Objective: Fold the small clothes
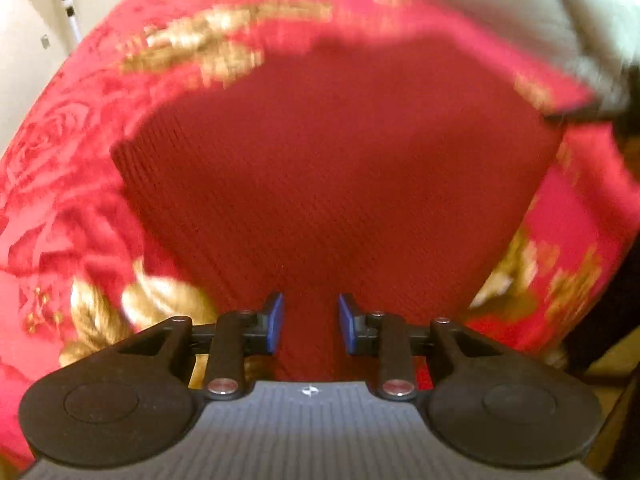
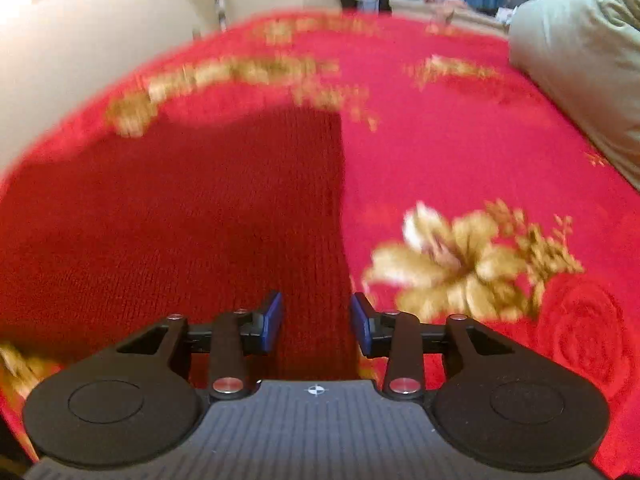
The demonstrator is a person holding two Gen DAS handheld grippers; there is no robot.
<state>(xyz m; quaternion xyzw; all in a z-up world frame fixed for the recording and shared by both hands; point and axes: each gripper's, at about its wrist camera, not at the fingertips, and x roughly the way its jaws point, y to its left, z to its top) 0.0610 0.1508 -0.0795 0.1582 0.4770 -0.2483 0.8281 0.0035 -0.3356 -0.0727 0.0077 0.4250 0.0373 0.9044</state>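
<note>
A dark red knitted garment [image 1: 328,168] lies flat on a red bedspread with gold flowers [image 1: 68,184]. My left gripper [image 1: 311,322] is open, its blue pads [image 1: 276,320] over the garment's near edge, nothing between them. In the right wrist view the same garment [image 2: 192,216] fills the left half, its right edge running up the middle. My right gripper [image 2: 316,322] is open over the garment's near right part, with the knit showing between the blue pads [image 2: 273,318]. Both views are motion-blurred.
A pale grey-green pillow or duvet [image 2: 580,68] lies at the bed's far right and shows in the left wrist view [image 1: 520,12]. The cream wall [image 2: 80,48] and a white fan stand [image 1: 68,12] are beyond the bed's left edge. The bedspread [image 2: 460,152] extends right.
</note>
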